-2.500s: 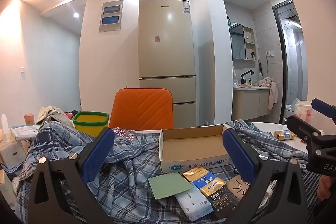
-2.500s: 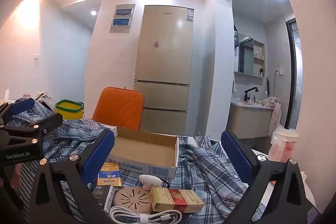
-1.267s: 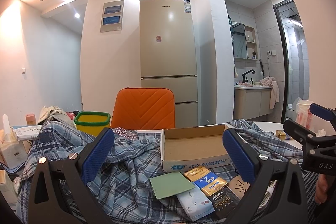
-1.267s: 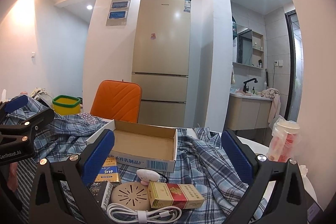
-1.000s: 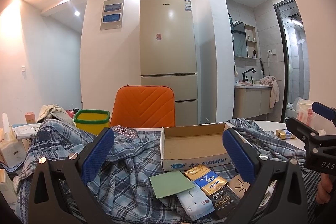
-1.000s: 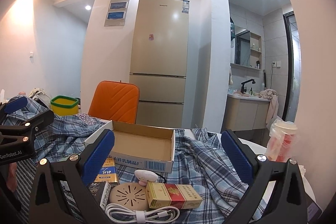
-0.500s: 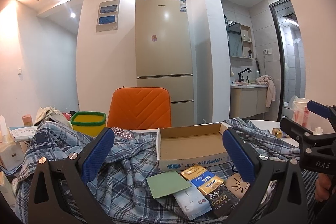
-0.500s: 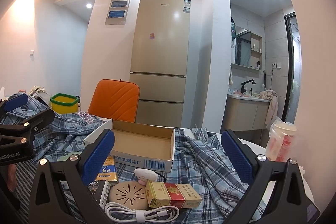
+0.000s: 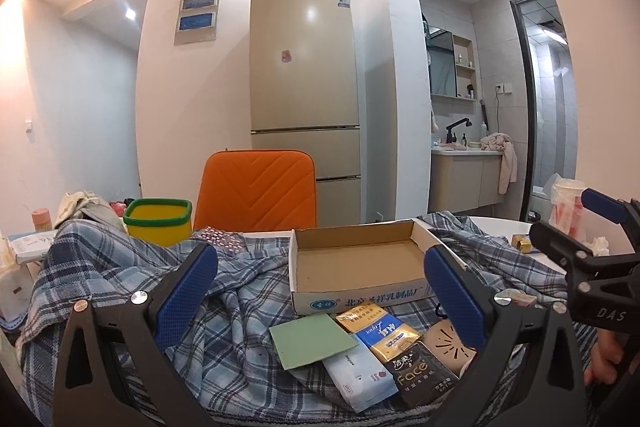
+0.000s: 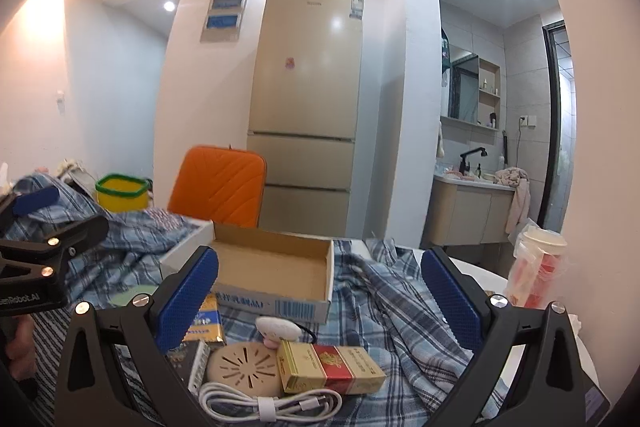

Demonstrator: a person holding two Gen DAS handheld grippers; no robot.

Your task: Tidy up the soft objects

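Both tools hover above the table with nothing between their fingers: the left gripper (image 9: 320, 283) has its jaws spread wide, and so does the right gripper (image 10: 318, 287), each holding air. The soft things to be sorted lie in front of them on a rumpled plaid shirt (image 9: 132, 291) that covers much of the table; just beyond them sits an empty cardboard box (image 9: 356, 263), open at the top. Near the left tool lie a green pad (image 9: 312, 341), a white packet (image 9: 358, 379), a gold-and-blue sachet (image 9: 380, 331) and a black tissue pack (image 9: 424, 373), overlapping one another. Near the right tool lie a round beige disc (image 10: 244, 367), a coiled white cable (image 10: 268, 403), a red-and-gold carton (image 10: 330, 373) and a small pink-and-white object (image 10: 278, 329). The likely trouble is the crowding: closing on one flat packet could pinch its neighbour too, or catch a fold of the shirt and drag the whole pile. Thin sachets may slide out of a shallow grip. The two tools also sit near each other and could collide if both reach for the middle at once.
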